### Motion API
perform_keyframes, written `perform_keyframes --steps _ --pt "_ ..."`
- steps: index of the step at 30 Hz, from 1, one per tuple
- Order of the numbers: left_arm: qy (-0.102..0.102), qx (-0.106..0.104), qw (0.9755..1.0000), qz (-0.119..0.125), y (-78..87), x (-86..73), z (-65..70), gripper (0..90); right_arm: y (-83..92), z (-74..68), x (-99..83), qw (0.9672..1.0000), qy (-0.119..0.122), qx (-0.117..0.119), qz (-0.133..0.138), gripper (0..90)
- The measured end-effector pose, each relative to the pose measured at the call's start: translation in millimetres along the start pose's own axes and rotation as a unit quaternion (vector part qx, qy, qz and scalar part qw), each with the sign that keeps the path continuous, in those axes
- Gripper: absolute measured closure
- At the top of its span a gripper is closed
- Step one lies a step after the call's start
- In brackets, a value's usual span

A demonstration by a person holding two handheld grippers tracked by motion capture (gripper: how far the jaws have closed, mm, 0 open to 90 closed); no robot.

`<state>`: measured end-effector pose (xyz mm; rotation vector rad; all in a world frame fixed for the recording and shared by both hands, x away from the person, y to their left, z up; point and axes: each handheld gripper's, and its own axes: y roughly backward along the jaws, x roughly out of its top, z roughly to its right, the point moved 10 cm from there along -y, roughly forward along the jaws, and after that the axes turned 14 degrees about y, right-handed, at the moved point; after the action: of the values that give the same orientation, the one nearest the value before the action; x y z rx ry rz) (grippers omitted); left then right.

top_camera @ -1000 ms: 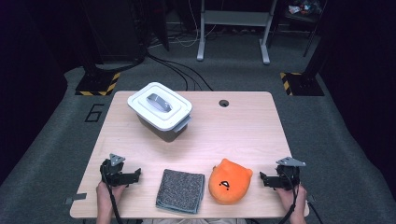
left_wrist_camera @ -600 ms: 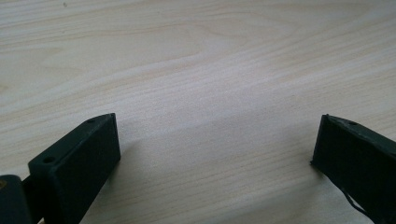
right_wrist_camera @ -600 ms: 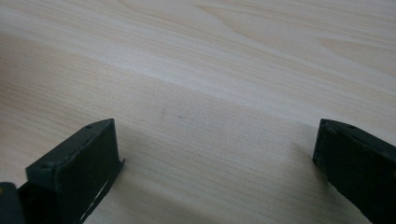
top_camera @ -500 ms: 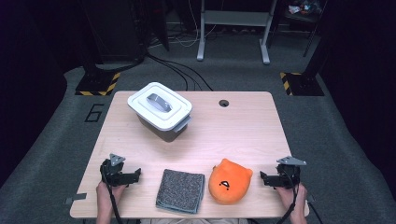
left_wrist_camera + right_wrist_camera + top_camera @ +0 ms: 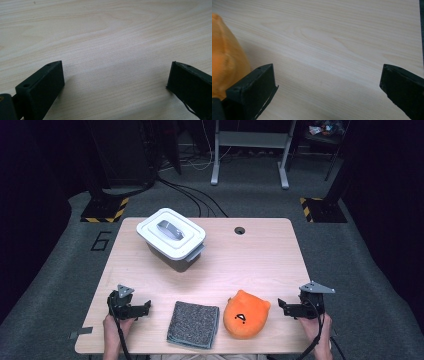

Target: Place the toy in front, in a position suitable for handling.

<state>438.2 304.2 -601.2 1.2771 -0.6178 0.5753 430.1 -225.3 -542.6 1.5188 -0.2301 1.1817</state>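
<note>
An orange plush toy (image 5: 246,314) with a small face lies near the table's front edge, right of centre. Left of it lies a folded grey cloth (image 5: 193,323). A white lidded box (image 5: 171,238) with a grey handle stands at the back left. My left gripper (image 5: 141,309) rests low on the table left of the cloth, open, with bare wood between its jaws (image 5: 115,77). My right gripper (image 5: 283,307) sits right of the plush, open over bare wood (image 5: 327,82). The plush (image 5: 224,62) shows beside its left jaw, apart from it.
The light wooden table (image 5: 250,265) has a round cable hole (image 5: 239,230) near its back edge. Dark carpet surrounds it, with cables and yellow-black striped stand bases (image 5: 102,210) behind. The table's right edge (image 5: 421,37) shows close to my right gripper.
</note>
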Motion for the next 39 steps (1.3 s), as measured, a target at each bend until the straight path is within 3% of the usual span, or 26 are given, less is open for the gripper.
perform_keyframes --steps 10,20,26,39 --pt "0.0 0.0 1.0 0.0 0.0 0.0 0.1 0.6 15.7 -25.5 29.0 0.9987 0.025 0.033 0.028 0.0" --pt "0.0 0.0 1.0 0.0 0.1 0.0 0.1 0.6 25.6 -64.6 48.6 0.9948 0.063 0.072 0.035 0.0" --pt "0.0 0.0 1.0 0.0 0.0 -0.1 0.1 0.6 24.4 -86.2 53.7 0.9913 0.091 0.092 0.027 0.0" --pt "0.0 -0.001 1.0 0.001 0.0 0.0 0.3 0.7 19.7 -117.4 54.2 0.9852 0.112 0.129 0.014 0.0"
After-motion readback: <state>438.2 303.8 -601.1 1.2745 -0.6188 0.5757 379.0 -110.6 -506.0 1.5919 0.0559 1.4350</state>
